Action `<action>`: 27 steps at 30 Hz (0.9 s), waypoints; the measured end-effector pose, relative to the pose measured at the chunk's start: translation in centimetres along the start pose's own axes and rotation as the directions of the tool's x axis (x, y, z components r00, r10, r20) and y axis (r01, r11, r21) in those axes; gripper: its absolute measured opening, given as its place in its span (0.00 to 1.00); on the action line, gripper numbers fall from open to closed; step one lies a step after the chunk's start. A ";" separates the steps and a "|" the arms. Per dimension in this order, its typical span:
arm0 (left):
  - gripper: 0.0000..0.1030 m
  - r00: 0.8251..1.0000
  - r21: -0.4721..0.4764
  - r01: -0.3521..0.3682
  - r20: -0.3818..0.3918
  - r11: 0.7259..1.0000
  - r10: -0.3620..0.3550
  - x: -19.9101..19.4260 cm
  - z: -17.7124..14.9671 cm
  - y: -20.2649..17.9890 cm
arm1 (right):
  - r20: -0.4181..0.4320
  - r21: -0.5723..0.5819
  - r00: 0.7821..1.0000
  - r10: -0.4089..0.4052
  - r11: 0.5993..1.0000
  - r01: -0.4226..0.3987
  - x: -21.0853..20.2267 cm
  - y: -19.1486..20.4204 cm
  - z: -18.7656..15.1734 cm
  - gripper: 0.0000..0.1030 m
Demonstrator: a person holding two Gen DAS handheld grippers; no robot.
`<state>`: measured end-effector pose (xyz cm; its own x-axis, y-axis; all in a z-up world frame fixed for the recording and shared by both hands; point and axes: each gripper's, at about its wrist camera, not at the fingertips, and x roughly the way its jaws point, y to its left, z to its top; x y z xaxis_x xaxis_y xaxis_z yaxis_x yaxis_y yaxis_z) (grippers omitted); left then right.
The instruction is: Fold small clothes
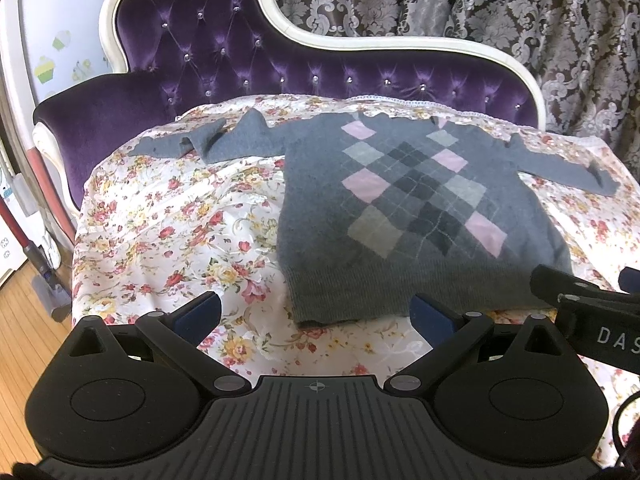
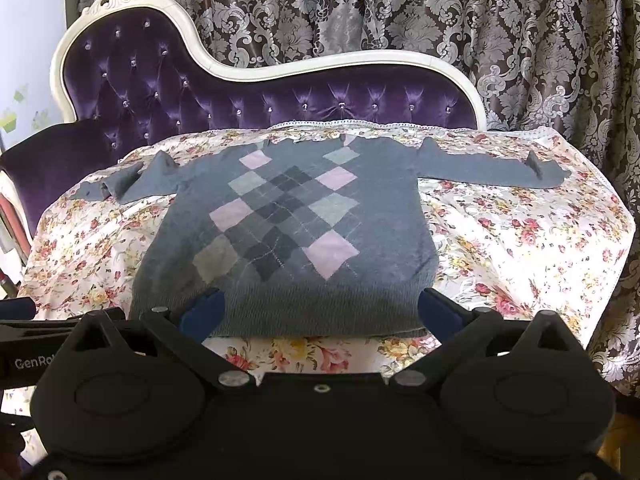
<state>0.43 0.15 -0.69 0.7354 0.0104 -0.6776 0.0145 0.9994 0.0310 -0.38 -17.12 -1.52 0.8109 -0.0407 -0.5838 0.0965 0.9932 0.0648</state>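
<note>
A small grey sweater (image 1: pixel 328 216) (image 2: pixel 280 280) with a pink and grey argyle front lies flat on the floral cloth (image 1: pixel 160 240) (image 2: pixel 520 248), hem toward me. Its left sleeve (image 1: pixel 192 144) (image 2: pixel 120 184) is bunched and creased; the right sleeve (image 1: pixel 560 164) (image 2: pixel 492 168) stretches straight out. My left gripper (image 1: pixel 316 314) stands open just short of the hem's left corner, nothing between its fingers. My right gripper (image 2: pixel 320 312) is open too, its blue pads either side of the hem's middle, above the cloth. Its body (image 1: pixel 592 312) shows at the right edge of the left wrist view.
The cloth covers the seat of a purple tufted sofa (image 1: pixel 224 52) (image 2: pixel 160 80) with a white carved frame. Patterned curtains (image 1: pixel 480 0) (image 2: pixel 400 12) hang behind. Wooden floor (image 1: pixel 24 320) and a vacuum cleaner (image 1: pixel 36 248) lie to the left, beyond the seat's edge.
</note>
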 end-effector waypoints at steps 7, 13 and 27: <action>0.99 1.000 -0.007 -0.001 -0.013 1.000 0.001 0.4 -0.1 0.2 | -0.012 -0.007 1.000 0.003 1.000 -0.003 0.2 0.2 0.0 0.99; 0.99 1.000 -0.016 -0.004 -0.016 1.000 0.004 0.6 -0.1 0.4 | -0.022 -0.012 1.000 0.002 1.000 -0.003 0.5 0.3 0.0 0.99; 0.99 1.000 -0.020 -0.012 -0.029 1.000 0.012 1.5 0.0 0.9 | -0.047 -0.014 0.999 -0.001 1.000 0.000 1.4 0.2 -0.3 0.99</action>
<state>1.48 1.03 -1.68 0.7154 0.0232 -0.6984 -0.0080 0.9997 0.0250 0.63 -16.92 -2.54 0.7830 -0.0362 -0.6210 0.0883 0.9947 0.0534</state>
